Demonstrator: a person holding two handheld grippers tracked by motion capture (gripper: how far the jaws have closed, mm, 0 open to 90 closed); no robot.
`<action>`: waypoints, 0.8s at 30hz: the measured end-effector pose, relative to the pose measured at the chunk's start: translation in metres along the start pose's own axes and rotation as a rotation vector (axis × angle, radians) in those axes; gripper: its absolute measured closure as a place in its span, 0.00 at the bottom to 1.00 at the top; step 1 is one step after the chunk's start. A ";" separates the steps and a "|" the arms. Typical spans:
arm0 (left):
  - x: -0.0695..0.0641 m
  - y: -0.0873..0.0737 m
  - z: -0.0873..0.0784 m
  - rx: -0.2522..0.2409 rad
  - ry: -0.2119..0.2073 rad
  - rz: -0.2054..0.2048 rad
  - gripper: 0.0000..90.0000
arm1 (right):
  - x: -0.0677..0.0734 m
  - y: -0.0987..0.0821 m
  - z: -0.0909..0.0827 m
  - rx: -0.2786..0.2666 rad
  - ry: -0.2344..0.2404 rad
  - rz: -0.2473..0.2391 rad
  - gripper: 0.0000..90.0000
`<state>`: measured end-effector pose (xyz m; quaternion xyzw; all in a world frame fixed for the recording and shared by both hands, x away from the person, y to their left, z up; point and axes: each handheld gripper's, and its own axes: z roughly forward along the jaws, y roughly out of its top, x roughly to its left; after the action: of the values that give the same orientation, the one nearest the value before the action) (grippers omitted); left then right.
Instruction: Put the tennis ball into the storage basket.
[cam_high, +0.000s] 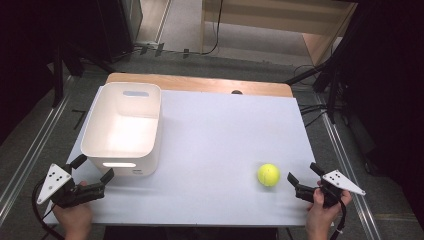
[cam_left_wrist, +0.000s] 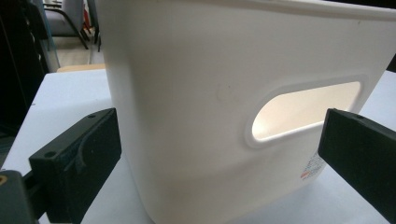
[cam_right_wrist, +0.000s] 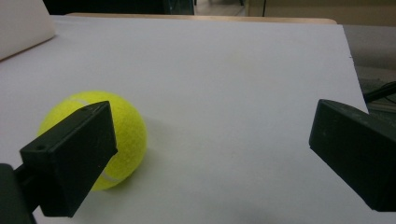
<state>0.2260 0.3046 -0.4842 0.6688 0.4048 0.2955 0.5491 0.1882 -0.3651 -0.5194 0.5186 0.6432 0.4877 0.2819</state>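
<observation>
White table (cam_high: 220, 130): one tennis ball (cam_high: 268, 175), one bin (cam_high: 122, 127), two grippers

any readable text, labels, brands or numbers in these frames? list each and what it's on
None can be read.
Small sticker low on the white bin, beside its handle slot, in the left gripper view: it has red and dark print, too small and blurred to read, and a jaw partly covers it.
Tennis ball: a white seam shows, no legible brand.
Grey plates on the grippers: holes, no lettering.
</observation>
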 end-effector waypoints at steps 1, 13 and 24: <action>0.000 0.000 0.000 0.000 0.000 -0.002 0.00 | 0.000 0.000 0.000 0.000 0.000 0.000 0.00; -0.001 0.000 0.002 0.005 0.011 -0.001 0.00 | 0.001 0.006 -0.001 0.024 0.042 -0.035 0.00; -0.002 0.000 0.001 0.022 0.001 0.022 0.00 | 0.008 0.023 -0.011 0.042 0.092 -0.017 0.00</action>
<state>0.2259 0.3018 -0.4845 0.6790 0.4009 0.2975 0.5383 0.1853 -0.3620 -0.4926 0.4959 0.6699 0.4952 0.2452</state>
